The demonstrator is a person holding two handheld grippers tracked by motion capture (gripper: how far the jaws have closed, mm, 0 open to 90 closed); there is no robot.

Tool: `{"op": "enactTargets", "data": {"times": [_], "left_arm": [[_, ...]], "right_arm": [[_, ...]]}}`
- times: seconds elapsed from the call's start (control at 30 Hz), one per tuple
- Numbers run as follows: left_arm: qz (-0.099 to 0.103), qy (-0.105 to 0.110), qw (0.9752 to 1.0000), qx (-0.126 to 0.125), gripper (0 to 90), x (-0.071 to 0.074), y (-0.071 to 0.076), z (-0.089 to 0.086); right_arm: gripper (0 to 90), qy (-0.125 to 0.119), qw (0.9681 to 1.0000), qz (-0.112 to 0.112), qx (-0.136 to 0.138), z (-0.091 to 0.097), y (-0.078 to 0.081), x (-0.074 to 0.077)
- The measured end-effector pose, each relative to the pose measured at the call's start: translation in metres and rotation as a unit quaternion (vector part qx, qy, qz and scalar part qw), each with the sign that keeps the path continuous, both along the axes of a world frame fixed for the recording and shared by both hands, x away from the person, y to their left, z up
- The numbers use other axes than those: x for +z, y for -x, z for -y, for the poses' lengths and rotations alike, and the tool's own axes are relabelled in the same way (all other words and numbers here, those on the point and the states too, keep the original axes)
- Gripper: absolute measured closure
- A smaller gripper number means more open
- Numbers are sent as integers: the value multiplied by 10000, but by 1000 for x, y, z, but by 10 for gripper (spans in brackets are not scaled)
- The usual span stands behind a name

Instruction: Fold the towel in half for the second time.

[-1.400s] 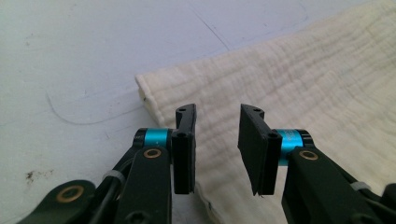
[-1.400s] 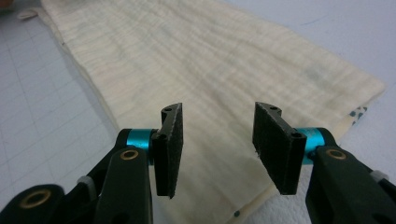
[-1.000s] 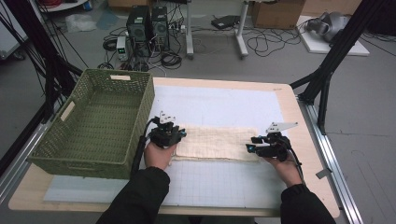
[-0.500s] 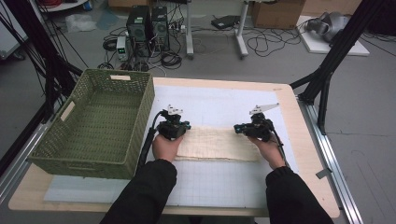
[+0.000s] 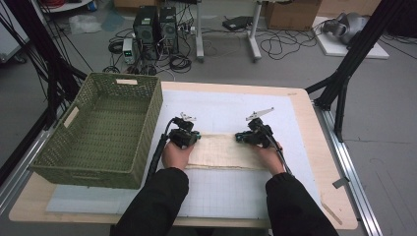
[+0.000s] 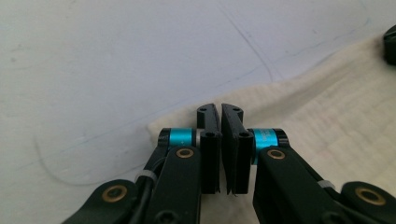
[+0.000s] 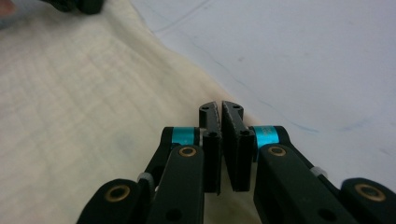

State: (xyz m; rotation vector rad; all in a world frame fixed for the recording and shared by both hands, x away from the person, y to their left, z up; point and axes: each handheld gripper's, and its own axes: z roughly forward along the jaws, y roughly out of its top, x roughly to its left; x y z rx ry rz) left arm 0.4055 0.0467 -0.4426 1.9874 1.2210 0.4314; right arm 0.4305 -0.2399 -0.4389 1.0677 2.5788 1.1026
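A cream cloth (image 5: 223, 151) lies flat in a long strip on the white gridded mat (image 5: 221, 110). My left gripper (image 5: 194, 137) sits at the strip's far left corner. My right gripper (image 5: 241, 137) is on the far edge, right of the middle. In the left gripper view the jaws (image 6: 220, 109) are shut, and the cloth (image 6: 327, 116) edge runs in under their tips. The right gripper view shows the same: jaws (image 7: 220, 108) pressed together on the border of the cloth (image 7: 70, 93). A hand holds each gripper from the near side.
A green woven basket (image 5: 152, 113) stands just left of the left gripper, its inside bare. The mat (image 6: 116, 56) stretches beyond the cloth's far edge. Black stand legs (image 5: 339, 93) rise at the table's right rear corner. Cables and computer boxes (image 5: 152, 24) lie on the floor behind.
Both hands moved up to the cloth's far edge, and the right gripper travelled well to the left, toward the other one. Both pairs of jaws have shut.
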Motion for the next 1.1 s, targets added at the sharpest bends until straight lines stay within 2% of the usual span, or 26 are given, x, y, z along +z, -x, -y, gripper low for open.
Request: {"op": "enactTargets", "data": {"times": [0.23,0.33,0.4,0.47,0.57,0.67,0.7,0.8,0.83,0.9,0.93,1.0,1.1], "left_arm": [[30,-133,9999,84,806,2,0,-5],[138,-30,9998,168,752,6,0,-10],[246,33,9992,299,720,8,0,-12],[225,82,9988,426,685,8,-2,-15],[110,77,9984,555,622,5,-5,-17],[-11,49,9985,536,590,1,-7,-18],[-48,45,9986,523,587,-1,-7,-18],[16,-74,9987,513,621,-1,-7,-17],[30,-31,9989,459,657,-1,-7,-17],[-45,126,9994,310,811,-1,-7,-18],[-35,94,9995,292,840,-1,-6,-17],[-23,97,9995,297,859,0,-6,-18],[61,167,9993,333,867,3,-4,-22]], "right_arm": [[836,152,9995,-62,-287,30,0,4],[792,139,9989,-115,-433,45,2,6],[767,106,9987,-28,-490,54,4,10],[730,47,9977,91,-671,65,4,14],[680,60,9955,128,-942,80,2,15],[653,50,9938,18,-1114,92,-1,11],[647,2,9940,-27,-1093,94,-1,9],[658,-49,9957,-223,-903,95,-2,3],[677,-19,9960,-249,-855,94,-2,1],[789,-11,9967,-215,-784,93,0,1],[826,-51,9970,-258,-733,94,0,1],[856,-155,9967,-371,-709,96,1,1],[862,-56,9974,-274,-668,98,3,4]]}}
